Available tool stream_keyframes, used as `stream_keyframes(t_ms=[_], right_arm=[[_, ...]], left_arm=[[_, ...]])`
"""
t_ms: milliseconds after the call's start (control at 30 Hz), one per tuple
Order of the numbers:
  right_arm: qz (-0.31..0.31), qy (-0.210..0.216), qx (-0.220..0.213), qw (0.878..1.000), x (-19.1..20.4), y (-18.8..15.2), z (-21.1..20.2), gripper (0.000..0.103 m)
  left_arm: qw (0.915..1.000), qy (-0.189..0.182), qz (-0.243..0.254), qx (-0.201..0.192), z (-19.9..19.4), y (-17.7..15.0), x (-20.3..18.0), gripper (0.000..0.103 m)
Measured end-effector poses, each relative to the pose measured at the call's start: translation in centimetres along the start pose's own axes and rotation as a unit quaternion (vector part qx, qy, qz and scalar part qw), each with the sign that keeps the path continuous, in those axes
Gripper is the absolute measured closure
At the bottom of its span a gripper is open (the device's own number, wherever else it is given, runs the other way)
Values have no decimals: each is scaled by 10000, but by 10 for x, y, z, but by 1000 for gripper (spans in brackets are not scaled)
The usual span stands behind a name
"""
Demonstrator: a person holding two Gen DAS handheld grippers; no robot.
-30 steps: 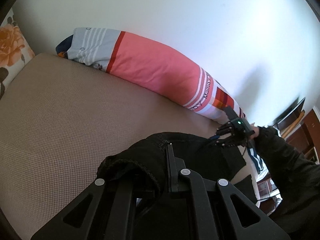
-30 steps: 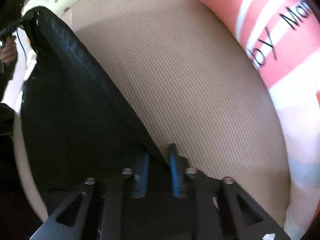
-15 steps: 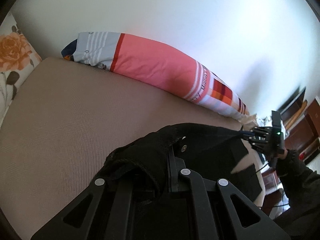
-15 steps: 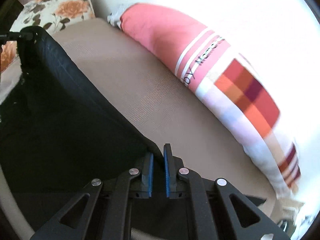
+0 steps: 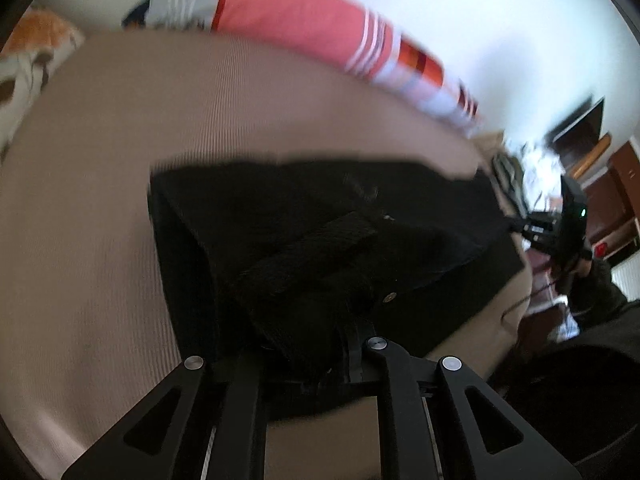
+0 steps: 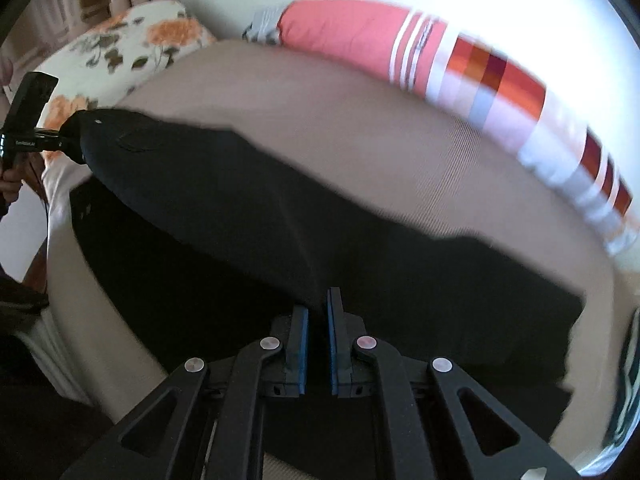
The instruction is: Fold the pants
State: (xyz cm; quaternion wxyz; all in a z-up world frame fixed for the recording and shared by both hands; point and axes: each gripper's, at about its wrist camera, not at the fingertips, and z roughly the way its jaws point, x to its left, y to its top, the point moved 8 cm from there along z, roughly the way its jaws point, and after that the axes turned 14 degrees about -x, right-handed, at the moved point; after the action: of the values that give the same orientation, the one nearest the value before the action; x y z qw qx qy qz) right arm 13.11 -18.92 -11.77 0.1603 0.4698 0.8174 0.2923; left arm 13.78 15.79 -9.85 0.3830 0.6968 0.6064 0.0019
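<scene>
The black pants (image 6: 248,200) hang stretched over the beige bed (image 6: 340,120), lifted between 2 claws. The right wrist view shows the right claw (image 6: 316,312) pinching a fabric edge between blue pads, and the left claw (image 6: 60,142) clamped on the far corner by the floral pillow (image 6: 120,48). The left wrist view alone shows a bunched waistband with a button (image 5: 387,298) and brown furniture (image 5: 624,184) beyond; there the left claw's (image 5: 320,344) jaws are opening with fabric between them.

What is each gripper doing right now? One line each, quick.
Left gripper: closed on the pants, at the bunched, buttoned end.
Right gripper: closed on the pants, pinching an edge of the cloth.
</scene>
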Motion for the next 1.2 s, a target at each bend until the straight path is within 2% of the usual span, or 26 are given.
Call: stream_keyframes(t_ms=[100,233,400,467,500,533,567,667,767,867,933,1000,1067,1100,1133,1167,1200], right_arm=[[207,130,252,9994,3,-26,20,97],[99,53,448,9989,7,-44,39,97],[113,35,467,9988,6,-44,46,97],[85,19,456,9989,7,-43,46,97],[83,14,450,9989,7,-43,46,97],[75,9,440,9990,8,-43,46,97],[72,8,421,9991,9,-43,46,97],[60,5,365,9993,9,-45,46,97],[86,27,314,9995,8,-45,46,97],[82,30,282,9996,9,-45,46,97],[66,26,267,9996,9,-45,46,97],[64,17,257,9996,9,-47,45,97],[43,-17,239,9997,9,-46,44,97],[63,-43,220,9997,9,-45,43,97],[90,-55,201,9997,9,-44,40,97],[71,-84,164,9998,9,-43,37,97],[50,-127,100,9999,10,-41,32,97]], left_arm=[[9991,194,7,367,13,-29,3,89],[9989,307,-108,333,15,-35,5,85],[9977,557,-117,381,0,-41,2,75],[9967,712,-90,385,-10,-43,0,61],[9951,896,-97,414,-16,-45,4,38],[9937,1046,-154,380,-24,-47,6,24],[9936,1063,-240,305,-28,-46,4,24],[9925,792,-930,64,-48,-44,1,24],[9848,673,-1598,-35,-54,-44,-3,24],[9718,602,-2279,18,-45,-51,-5,25],[9596,443,-2777,17,-33,-54,-2,26],[9460,472,-3206,-12,-22,-54,4,27],[9385,681,-3382,-114,-16,-51,14,43],[9354,893,-3419,-130,-14,-49,20,65],[9353,1008,-3392,-93,-14,-48,23,73],[9367,1040,-3342,-97,-14,-46,23,77],[9408,1073,-3213,-128,-15,-42,20,81]])
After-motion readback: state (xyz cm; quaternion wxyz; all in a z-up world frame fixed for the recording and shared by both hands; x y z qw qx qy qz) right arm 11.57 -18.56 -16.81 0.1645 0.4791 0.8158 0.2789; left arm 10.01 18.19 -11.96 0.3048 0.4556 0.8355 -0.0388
